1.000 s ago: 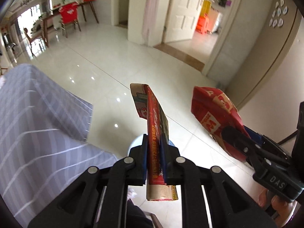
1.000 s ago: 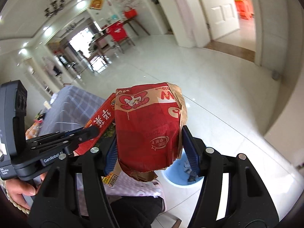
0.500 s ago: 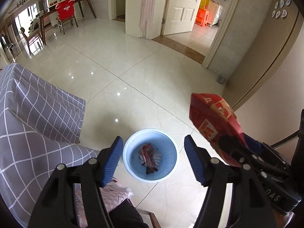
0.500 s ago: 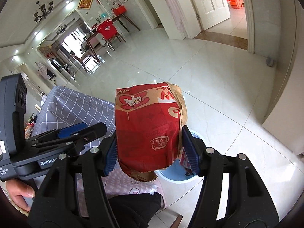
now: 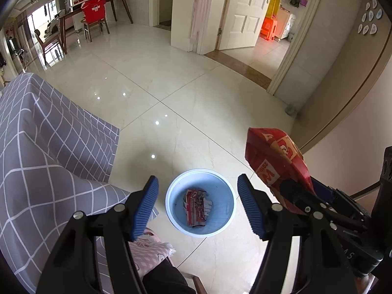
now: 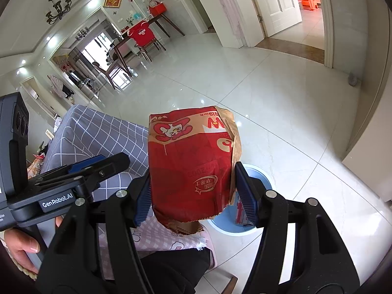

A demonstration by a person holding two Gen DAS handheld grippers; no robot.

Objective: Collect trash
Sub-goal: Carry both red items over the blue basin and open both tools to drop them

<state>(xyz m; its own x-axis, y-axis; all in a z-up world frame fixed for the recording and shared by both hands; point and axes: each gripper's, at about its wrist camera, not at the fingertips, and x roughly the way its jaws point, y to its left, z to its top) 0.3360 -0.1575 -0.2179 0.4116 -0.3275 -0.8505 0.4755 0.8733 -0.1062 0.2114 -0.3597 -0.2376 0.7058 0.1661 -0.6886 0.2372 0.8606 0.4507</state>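
My left gripper [image 5: 197, 204] hangs released over the blue bin [image 5: 200, 209] on the floor, beside the grey checked cloth [image 5: 49, 152]. The wrapper [image 5: 197, 207] it held a second ago now lies inside. My right gripper [image 6: 192, 191] clamps the red bag [image 6: 193, 161].

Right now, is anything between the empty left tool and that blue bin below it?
Nothing. In the left wrist view the left tool stands open over the blue bin, only air between; a red wrapper lies inside.
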